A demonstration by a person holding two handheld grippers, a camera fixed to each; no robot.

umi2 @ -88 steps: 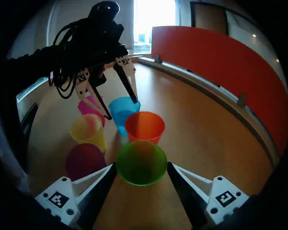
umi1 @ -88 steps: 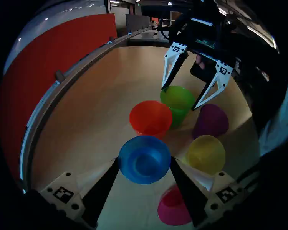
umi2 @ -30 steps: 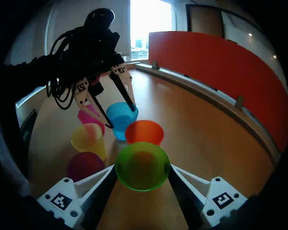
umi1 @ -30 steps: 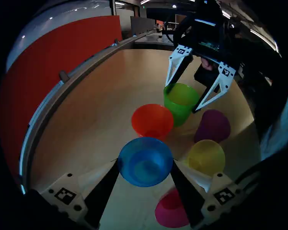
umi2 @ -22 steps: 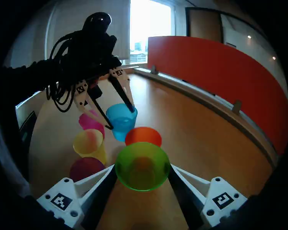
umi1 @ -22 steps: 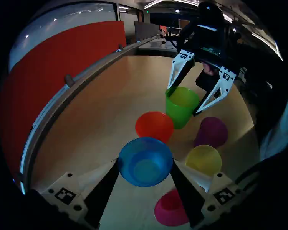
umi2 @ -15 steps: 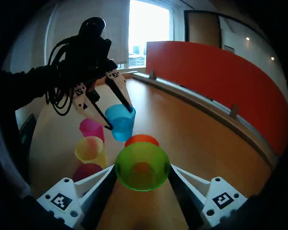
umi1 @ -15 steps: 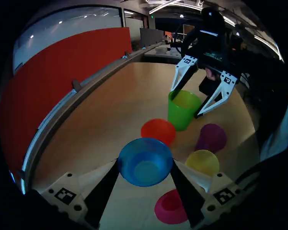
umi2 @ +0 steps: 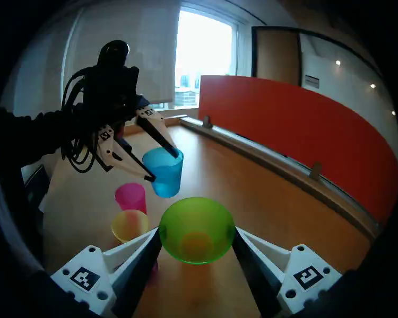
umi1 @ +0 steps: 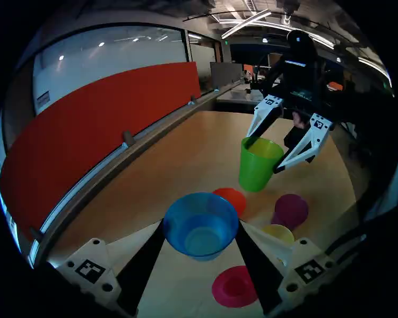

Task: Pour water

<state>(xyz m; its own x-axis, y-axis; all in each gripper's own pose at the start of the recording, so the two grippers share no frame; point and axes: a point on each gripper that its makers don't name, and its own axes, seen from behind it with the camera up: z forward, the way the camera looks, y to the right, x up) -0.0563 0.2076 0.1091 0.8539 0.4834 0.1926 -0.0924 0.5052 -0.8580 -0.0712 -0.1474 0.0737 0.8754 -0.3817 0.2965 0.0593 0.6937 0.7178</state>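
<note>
We have lifted both off the table (umi1: pixel 188 153): left gripper (umi1: pixel 199 227) clamping the blue cup (umi1: pixel 200 233), right gripper (umi2: pixel 197 231) the green cup (umi1: pixel 258 164) at one o'clock; pouring looks next.

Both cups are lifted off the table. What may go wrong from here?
The left gripper pinches the blue cup, which seems to hold water, at the tips of its fingers; tilting may let it slip. The green cup in the right gripper hangs apart, so water may miss and hit the orange cup.

Open-plan office: red desk divider (umi1: pixel 93 132), glass partition wall (umi1: pixel 109 58), ceiling strip lights (umi1: pixel 245 24)
</note>
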